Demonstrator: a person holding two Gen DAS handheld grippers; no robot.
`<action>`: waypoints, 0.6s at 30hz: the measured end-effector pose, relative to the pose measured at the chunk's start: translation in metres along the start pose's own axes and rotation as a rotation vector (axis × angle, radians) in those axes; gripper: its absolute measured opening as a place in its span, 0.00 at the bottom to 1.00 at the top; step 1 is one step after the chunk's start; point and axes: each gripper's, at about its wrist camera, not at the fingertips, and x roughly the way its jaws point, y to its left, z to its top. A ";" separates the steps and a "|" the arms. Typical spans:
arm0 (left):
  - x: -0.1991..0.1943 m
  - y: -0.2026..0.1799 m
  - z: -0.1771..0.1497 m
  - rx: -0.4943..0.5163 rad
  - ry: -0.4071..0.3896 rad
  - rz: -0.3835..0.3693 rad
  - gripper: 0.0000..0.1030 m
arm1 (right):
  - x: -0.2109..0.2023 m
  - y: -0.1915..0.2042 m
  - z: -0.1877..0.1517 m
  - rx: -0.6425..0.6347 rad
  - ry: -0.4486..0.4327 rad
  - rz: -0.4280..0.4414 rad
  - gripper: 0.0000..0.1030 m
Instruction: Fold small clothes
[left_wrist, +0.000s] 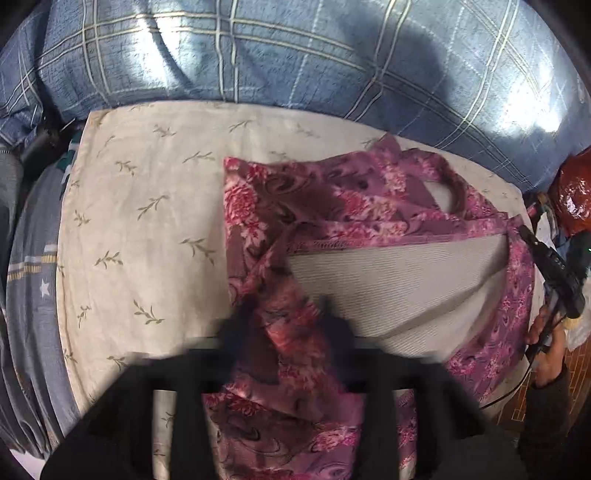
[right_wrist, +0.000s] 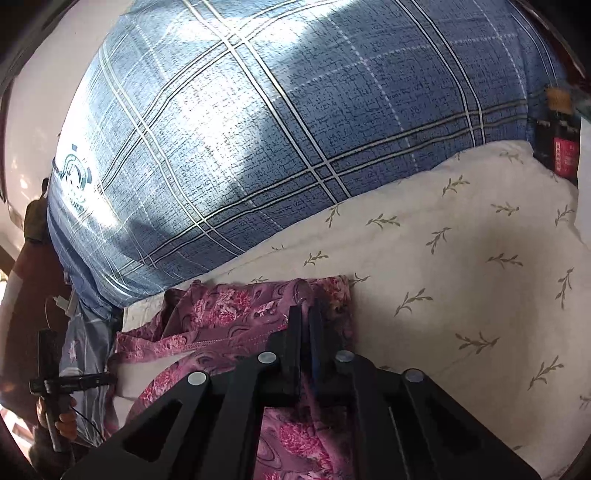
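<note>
Spreading across the back of both views: a blue plaid quilt (left_wrist: 295, 55), bunched high, sunlit in patches. In front of it, a cream sheet with small leaf sprigs (left_wrist: 147, 229) covers the bed and carries the work.

Task's thing: a pink floral garment (left_wrist: 332, 206), small, sleeveless by the look of its straps and armhole loops. It lies partly turned over on the sheet, its pale ribbed lining (left_wrist: 388, 280) showing. Long axis runs roughly left to right across the left wrist view, from a squared edge mid-bed to the strap end near the bed's right edge.

Left tongs (left_wrist: 286, 317): blurred. A fold of floral cloth runs up between the two fingers; they look closed in on it, though the blur leaves the firmness of the pinch uncertain. The garment lies straight ahead and to the right of these tongs.

Right tongs (right_wrist: 304, 314): fingers nearly together, a ridge of floral cloth clamped between the tips near the garment's far corner. Most of the garment trails back toward the camera and off to the left; bare sheet lies ahead and right.

Judgement: both tongs are on the cloth, at separate points along it. The coming fold turns on carrying one held edge across that long axis. The risk is the thin fabric slipping or bunching at the left pinch.

Small items: a dark bottle with a red label (right_wrist: 563, 147) at the bed's far right corner.
</note>
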 end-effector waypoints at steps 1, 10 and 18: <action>-0.002 0.006 -0.001 -0.037 -0.005 -0.006 0.06 | -0.004 0.001 0.000 -0.015 -0.016 -0.005 0.03; -0.056 0.047 0.031 -0.236 -0.218 -0.118 0.06 | -0.033 -0.009 0.022 0.084 -0.151 0.088 0.02; 0.015 0.112 0.048 -0.537 -0.101 -0.225 0.08 | 0.016 -0.047 0.017 0.233 -0.008 -0.042 0.09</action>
